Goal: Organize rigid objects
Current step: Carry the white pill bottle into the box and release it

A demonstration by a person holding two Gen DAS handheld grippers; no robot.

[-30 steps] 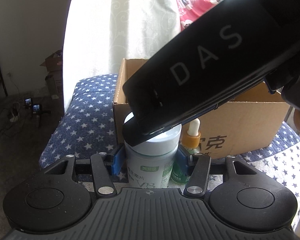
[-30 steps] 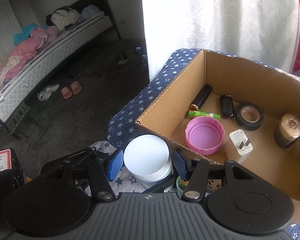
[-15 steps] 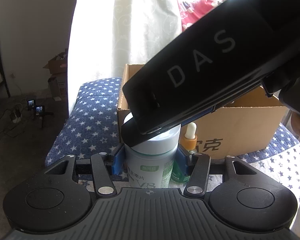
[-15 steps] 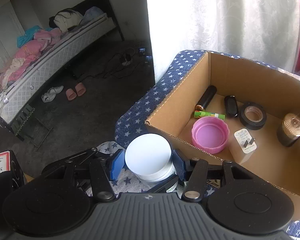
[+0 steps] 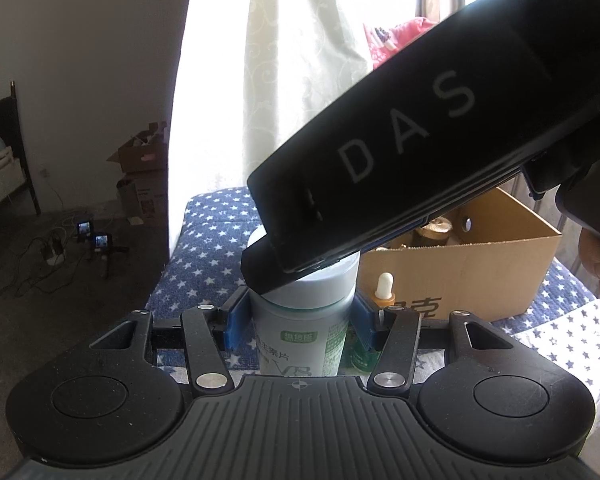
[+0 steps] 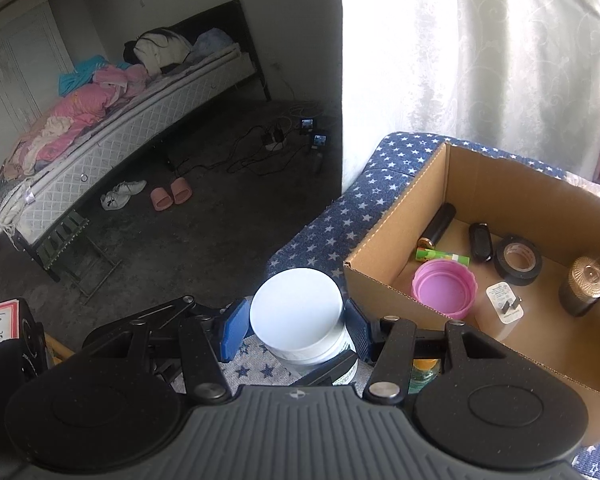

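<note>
A smooth, pale plastic bottle [image 5: 304,320] with a glossy printed label is seen against blue ribbed pads [image 5: 236,320], the gripper housing behind them being matt black, ridged plastic fastened with shiny metal rivets. The box [image 6: 384,236] is made of plain brown corrugated cardboard, matt and slightly rough, and it is set on a star-printed blue cloth [image 6: 320,228]. Inside it, a glossy pink plastic lid [image 6: 444,286], a semi-gloss roll of black tape [image 6: 518,260] and a ribbed, coppery metallic cap [image 6: 590,276] are shown.

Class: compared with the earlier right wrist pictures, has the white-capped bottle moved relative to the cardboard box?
Yes. The white-capped bottle now sits further left of the cardboard box corner.
</note>
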